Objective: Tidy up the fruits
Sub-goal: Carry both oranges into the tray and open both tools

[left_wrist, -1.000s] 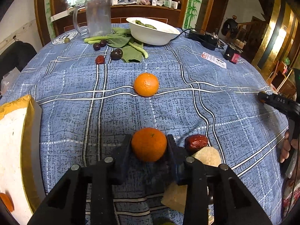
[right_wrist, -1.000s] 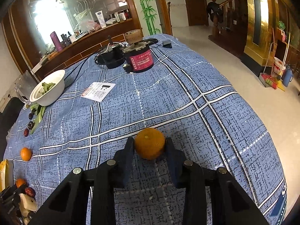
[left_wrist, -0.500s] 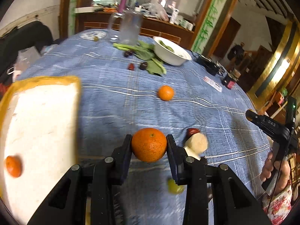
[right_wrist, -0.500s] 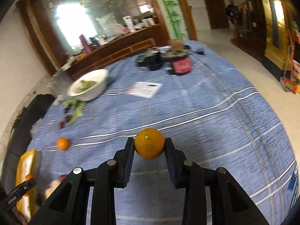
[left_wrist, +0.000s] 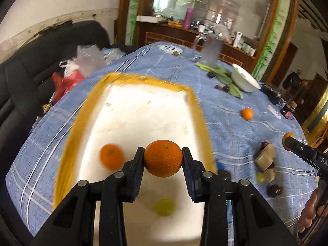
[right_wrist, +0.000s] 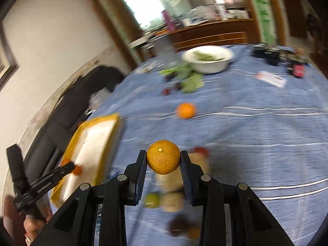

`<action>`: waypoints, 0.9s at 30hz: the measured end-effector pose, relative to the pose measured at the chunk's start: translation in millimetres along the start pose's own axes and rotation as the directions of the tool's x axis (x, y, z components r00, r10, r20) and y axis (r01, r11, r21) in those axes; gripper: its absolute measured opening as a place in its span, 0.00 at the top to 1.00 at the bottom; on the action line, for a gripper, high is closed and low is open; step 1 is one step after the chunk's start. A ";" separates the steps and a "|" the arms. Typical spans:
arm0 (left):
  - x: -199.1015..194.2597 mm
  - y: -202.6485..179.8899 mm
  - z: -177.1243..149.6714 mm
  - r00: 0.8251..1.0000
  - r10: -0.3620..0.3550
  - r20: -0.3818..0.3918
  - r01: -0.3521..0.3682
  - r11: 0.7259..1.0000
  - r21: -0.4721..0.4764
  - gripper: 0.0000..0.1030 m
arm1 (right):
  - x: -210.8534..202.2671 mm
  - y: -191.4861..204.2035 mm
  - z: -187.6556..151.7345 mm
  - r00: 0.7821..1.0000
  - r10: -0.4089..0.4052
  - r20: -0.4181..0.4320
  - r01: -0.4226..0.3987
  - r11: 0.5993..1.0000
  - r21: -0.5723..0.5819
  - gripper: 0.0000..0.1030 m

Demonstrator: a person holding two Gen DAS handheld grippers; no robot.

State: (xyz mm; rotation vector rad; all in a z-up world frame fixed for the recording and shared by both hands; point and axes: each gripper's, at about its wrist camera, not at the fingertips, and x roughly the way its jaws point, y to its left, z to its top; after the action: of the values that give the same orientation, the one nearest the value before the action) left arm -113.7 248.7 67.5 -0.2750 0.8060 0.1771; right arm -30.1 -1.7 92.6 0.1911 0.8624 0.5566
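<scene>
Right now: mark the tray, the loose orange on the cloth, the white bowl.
tray [left_wrist: 196,110], left wrist view, yellow right rim.
loose orange [right_wrist: 185,110], right wrist view, middle of peel.
white bowl [right_wrist: 209,66], right wrist view, outer wall.

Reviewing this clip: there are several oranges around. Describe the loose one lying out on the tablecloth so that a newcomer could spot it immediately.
Start at the blue checked tablecloth and find the white bowl with green leaves beside it. Nearer the camera than the bowl, one orange lies alone on the bare cloth. Unlike the others, it is neither in the yellow-rimmed tray nor gripped in a claw.
</scene>
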 end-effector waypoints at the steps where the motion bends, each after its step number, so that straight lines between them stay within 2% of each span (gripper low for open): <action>1: 0.3 7.5 -3.9 1.000 0.006 -0.009 -0.006 1.000 -0.007 0.66 | 4.8 9.5 -1.4 1.000 0.013 -0.012 -0.014 1.000 -0.017 0.66; 6: 3.1 31.0 -18.5 0.999 0.028 -0.045 -0.030 0.999 -0.031 0.66 | 39.6 69.7 -9.9 0.994 0.074 -0.082 -0.082 0.990 -0.111 0.66; 13: 5.3 53.9 -30.1 0.996 0.033 -0.080 -0.038 0.997 -0.065 0.66 | 92.6 130.3 -26.1 0.976 0.099 -0.195 -0.139 0.969 -0.205 0.65; 18: 6.2 48.7 -29.7 0.996 0.055 -0.074 -0.057 0.998 -0.034 0.67 | 127.5 151.6 -37.7 0.963 0.075 -0.258 -0.139 0.961 -0.241 0.65; 27: 6.3 47.1 -30.6 0.994 0.069 -0.082 -0.070 0.998 -0.008 0.66 | 135.5 156.4 -38.5 0.965 0.046 -0.260 -0.117 0.957 -0.264 0.64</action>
State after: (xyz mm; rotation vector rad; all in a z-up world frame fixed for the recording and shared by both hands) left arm -142.7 284.3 34.5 -0.2665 0.8968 0.2368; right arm -49.4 200.2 36.6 -0.1036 1.0141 0.7853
